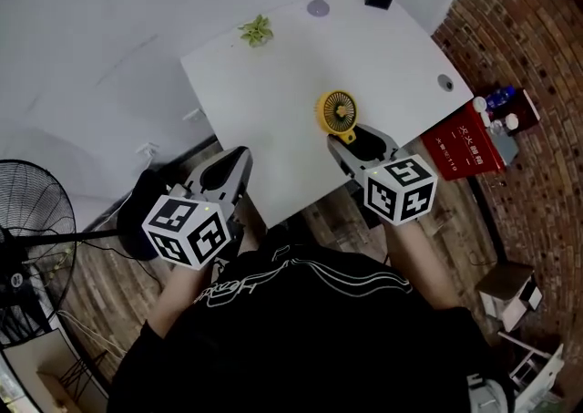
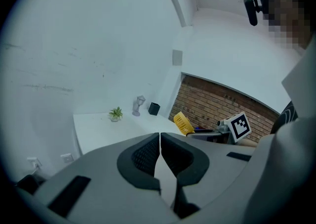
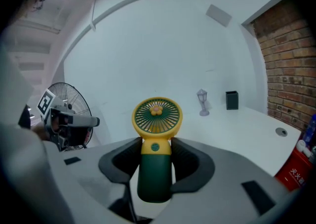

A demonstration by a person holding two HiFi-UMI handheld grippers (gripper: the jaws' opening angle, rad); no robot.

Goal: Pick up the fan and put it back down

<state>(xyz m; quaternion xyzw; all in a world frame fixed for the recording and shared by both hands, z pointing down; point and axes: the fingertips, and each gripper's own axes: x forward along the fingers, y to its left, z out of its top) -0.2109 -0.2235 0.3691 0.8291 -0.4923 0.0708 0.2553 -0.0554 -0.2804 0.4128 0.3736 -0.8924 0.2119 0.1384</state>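
A white table (image 1: 273, 101) fills the middle; a black pedestal fan (image 1: 27, 220) stands on the floor well to its left; the left gripper (image 2: 160, 141) hovers off the near edge, jaws pressed together on nothing; the right gripper (image 3: 156, 153) pinches the green handle of the small yellow fan (image 3: 157, 115), head up, over the table's near edge; a tiny plant (image 1: 257, 31) sits far back.

Fan (image 3: 156, 141) upright in right gripper (image 3: 156, 155)

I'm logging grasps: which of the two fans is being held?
The small yellow handheld fan, clamped in the right gripper; the big black floor fan stands apart, untouched.
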